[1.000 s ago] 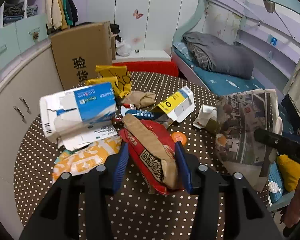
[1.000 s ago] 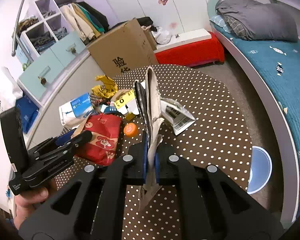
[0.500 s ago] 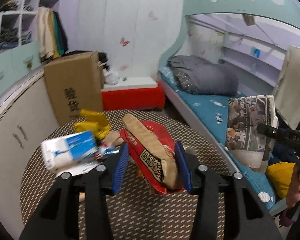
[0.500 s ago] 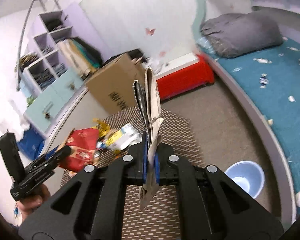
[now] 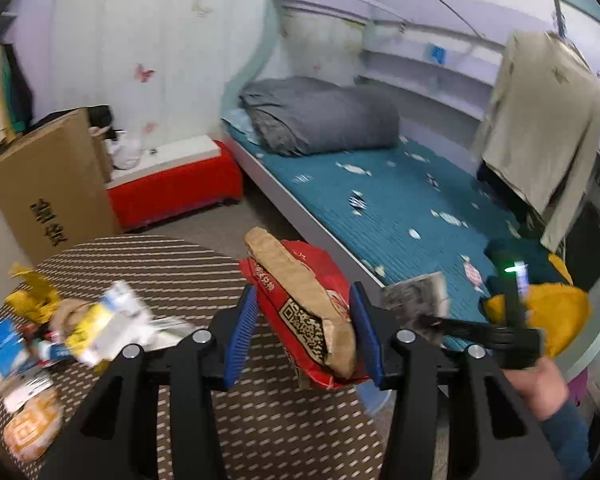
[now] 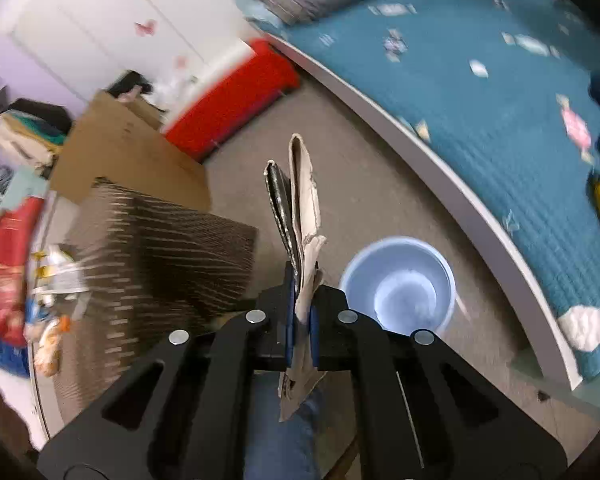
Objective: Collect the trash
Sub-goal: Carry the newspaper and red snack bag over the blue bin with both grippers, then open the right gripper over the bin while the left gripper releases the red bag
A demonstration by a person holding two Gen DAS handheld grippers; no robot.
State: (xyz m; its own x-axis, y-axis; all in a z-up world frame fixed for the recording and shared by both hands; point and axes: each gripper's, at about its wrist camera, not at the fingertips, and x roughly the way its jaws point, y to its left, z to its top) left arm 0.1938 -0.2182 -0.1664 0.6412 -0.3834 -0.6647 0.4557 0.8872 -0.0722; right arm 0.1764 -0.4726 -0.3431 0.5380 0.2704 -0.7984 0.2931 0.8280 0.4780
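Bedroom — teal bed [image 5: 400, 200] beside a red bench [image 5: 172, 188], butterfly-stickered wall [image 5: 144, 73], grey carpet [image 6: 360, 184].

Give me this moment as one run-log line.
left claw: shut on red snack bag | right claw: shut on folded newspaper | blue bin: on floor, nothing visible inside | table: more trash

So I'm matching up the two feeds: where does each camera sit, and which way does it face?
Left wrist: sits on the left gripper, faces the bed; holds a red bag; right hand shows.
Right wrist: sits on the right gripper, faces down at the blue bin; grips folded newspaper.
Shared: bed, dotted table, cardboard box.
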